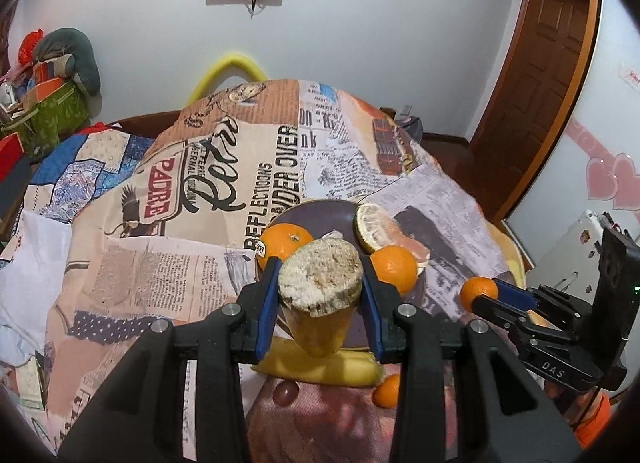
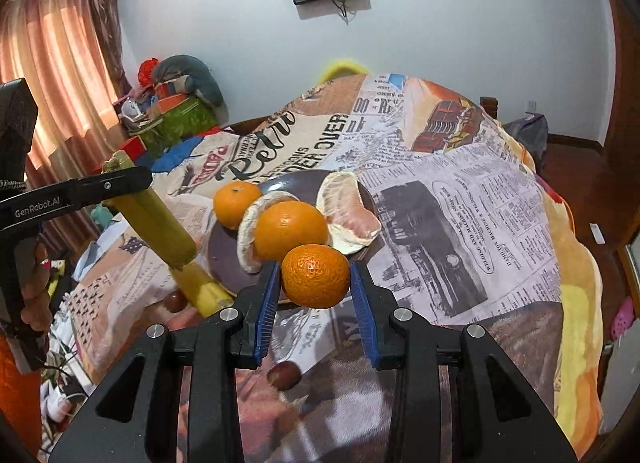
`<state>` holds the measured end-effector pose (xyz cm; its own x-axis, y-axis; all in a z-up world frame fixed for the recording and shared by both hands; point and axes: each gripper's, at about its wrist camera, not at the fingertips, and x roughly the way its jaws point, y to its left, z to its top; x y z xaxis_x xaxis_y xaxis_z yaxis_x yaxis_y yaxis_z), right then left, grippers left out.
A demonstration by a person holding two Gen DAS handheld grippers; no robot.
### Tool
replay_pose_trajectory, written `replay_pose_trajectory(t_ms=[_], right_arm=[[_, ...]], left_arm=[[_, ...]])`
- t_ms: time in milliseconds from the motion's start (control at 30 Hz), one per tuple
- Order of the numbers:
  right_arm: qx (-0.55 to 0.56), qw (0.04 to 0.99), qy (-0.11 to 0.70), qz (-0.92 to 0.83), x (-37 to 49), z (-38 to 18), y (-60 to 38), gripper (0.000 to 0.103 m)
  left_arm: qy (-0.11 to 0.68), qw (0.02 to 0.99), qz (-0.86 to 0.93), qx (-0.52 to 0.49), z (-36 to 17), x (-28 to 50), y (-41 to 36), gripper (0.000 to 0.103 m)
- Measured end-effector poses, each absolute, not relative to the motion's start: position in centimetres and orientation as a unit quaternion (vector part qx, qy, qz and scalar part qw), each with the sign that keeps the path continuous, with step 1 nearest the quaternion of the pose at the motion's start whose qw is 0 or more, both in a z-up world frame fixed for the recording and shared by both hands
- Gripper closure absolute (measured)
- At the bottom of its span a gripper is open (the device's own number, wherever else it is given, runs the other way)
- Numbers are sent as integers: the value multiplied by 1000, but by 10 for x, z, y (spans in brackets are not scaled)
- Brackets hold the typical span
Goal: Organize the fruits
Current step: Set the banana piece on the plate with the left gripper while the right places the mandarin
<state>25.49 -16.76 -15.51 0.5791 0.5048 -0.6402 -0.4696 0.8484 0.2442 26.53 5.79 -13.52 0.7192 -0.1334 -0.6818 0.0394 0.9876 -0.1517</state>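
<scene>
Two claws grip fruit: left (image 1: 320, 291) sugarcane (image 1: 320, 291), right (image 2: 316, 287) tangerine (image 2: 315, 276).

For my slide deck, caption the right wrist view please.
Right tongs grip a mandarin above the plate of citrus; left tongs hold a sugarcane piece.

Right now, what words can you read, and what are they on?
"DAS": right gripper.
"GenRobot.AI": left gripper.
"PADRE", "OVER": blanket.
Newspaper print on the blanket: too small to read.
</scene>
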Motion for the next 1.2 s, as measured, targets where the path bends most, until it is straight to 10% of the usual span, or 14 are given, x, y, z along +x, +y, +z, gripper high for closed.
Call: replay_pose_trajectory(t_ms=[1000, 1200], right_arm=[[-10, 876, 393, 279, 296, -188, -145, 69], [-19, 875, 396, 277, 298, -187, -143, 67]], left_arm=[[406, 911, -41, -53, -183, 351, 44, 66], [415, 908, -39, -49, -184, 347, 42, 50]])
